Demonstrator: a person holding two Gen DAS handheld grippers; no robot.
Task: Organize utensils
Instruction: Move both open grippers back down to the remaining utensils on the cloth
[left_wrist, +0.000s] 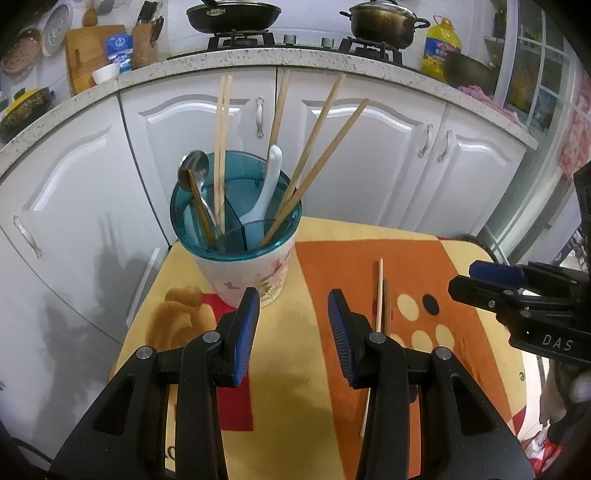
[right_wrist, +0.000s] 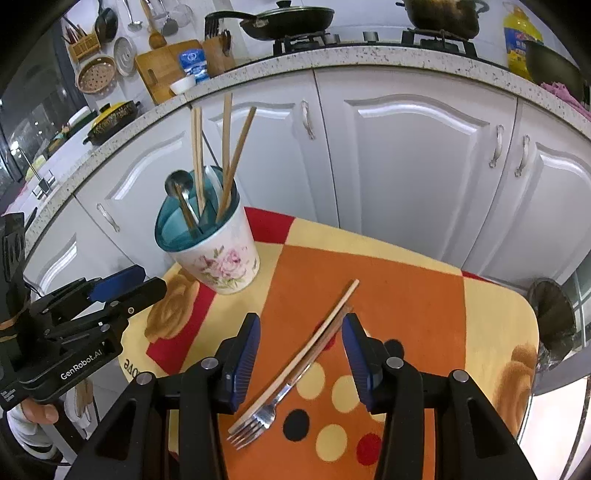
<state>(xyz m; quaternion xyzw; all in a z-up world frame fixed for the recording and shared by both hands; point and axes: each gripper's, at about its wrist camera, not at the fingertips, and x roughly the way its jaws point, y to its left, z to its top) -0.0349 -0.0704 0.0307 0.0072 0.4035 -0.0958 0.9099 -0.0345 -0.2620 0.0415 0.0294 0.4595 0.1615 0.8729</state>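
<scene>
White kitchen cabinets (right_wrist: 417, 177) under a speckled countertop (right_wrist: 369, 55) close off the far side of a small table covered with an orange, yellow and red cloth (right_wrist: 406, 295). On that cloth, near the middle, a pale chopstick (right_wrist: 314, 339) lies on a slant, just beside a wooden-handled fork (right_wrist: 280, 397) whose tines point toward the near edge; whether the two touch I cannot tell. Both lie in the gap between the blue pads of the right gripper (right_wrist: 301, 356), whose jaws stand partly apart above them, pressing on nothing. Toward the table's far left corner stands a floral utensil holder (right_wrist: 221, 266) with a teal divided insert, upright and close to the cloth's edge. It holds several chopsticks (left_wrist: 317, 147) leaning outward, a metal spoon (left_wrist: 194, 171) and a white ceramic spoon (left_wrist: 267, 184), in separate compartments. A broad strip of bare cloth lies between the holder and the loose pieces, and more open cloth runs to the right of the fork up to the rounded right corner. The left gripper (left_wrist: 293, 332) hangs over the near left part of the table, jaws wide with nothing between them, pointing toward the holder's base. Beyond the right table edge sits a dark bin (right_wrist: 554, 321), and on the countertop a wok (right_wrist: 291, 18) and a pot (left_wrist: 384, 22) sit on the gas hob.
</scene>
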